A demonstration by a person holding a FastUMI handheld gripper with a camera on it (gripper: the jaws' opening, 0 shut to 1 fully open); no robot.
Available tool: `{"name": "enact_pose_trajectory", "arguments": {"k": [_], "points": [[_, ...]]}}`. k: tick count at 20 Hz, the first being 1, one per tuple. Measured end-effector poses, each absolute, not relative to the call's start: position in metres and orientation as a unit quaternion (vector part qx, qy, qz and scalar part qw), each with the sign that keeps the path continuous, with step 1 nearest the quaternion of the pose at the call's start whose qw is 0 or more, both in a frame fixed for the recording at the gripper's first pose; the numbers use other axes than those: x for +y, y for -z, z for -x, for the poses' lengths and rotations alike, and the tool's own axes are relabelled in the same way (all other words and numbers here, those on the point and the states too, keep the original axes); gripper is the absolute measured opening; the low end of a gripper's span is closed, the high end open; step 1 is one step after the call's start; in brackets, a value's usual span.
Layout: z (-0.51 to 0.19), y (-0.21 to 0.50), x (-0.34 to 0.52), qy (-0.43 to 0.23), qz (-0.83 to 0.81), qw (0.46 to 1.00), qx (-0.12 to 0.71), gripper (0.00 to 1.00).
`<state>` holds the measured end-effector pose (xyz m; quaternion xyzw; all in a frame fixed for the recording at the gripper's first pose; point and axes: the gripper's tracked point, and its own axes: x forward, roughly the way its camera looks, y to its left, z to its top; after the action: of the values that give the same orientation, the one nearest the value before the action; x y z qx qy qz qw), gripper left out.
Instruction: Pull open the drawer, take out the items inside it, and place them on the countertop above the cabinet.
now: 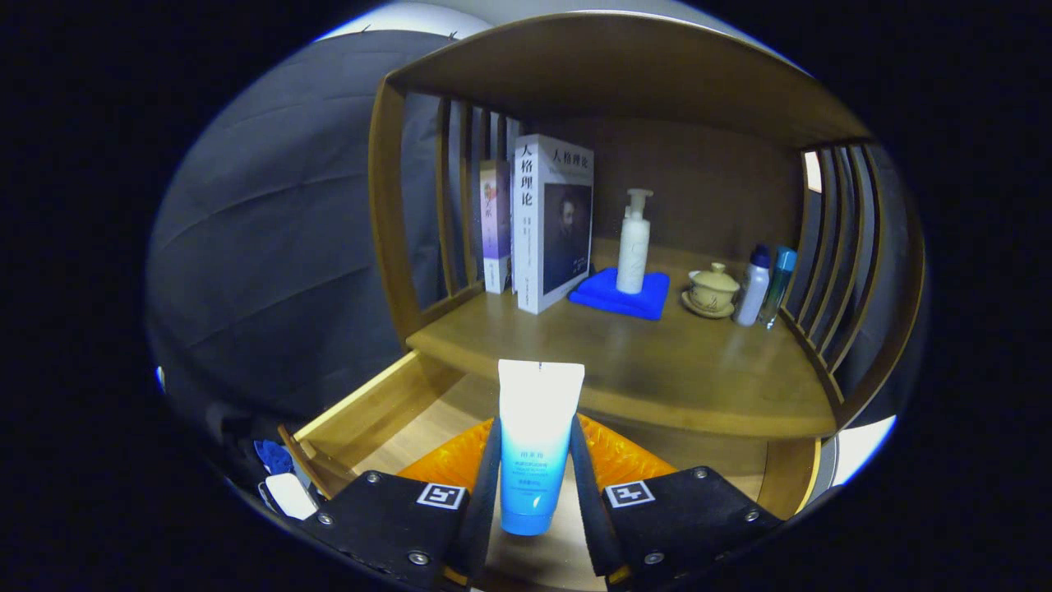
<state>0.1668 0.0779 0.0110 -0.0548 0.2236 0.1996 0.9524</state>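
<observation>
My claw (535,493) points level toward the cabinet, fingers closed on a white-to-blue squeeze tube (535,440) held upright, cap end down, crimped end up. Both fingers press its lower sides. The tube sits above the pulled-open light wooden drawer (374,411), in front of the brown wooden tabletop (657,370).

An orange textured item (616,460) lies in the drawer just beyond my fingers; tube and fingers hide its middle, so I cannot tell what it is.

On the tabletop: two upright books, a large white-spined one (551,222) and a thinner pale one (495,238) beside it; a white pump bottle (634,242) standing on a folded blue cloth (620,294); a cream lidded cup on a saucer (712,291); two small bottles (764,285) against the right slats, touching or nearly so.

Small objects beside the drawer's left corner are too dark to make out.
</observation>
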Motion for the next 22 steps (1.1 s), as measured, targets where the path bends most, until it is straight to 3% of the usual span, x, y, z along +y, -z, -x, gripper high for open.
{"name": "enact_pose_trajectory", "arguments": {"k": [8, 22], "points": [[-0.235, -0.035, 0.063, -0.148, 0.012, 0.969, 0.195, 0.48], [-0.302, 0.023, 0.032, -0.054, -0.006, 0.974, 0.221, 0.55]]}}
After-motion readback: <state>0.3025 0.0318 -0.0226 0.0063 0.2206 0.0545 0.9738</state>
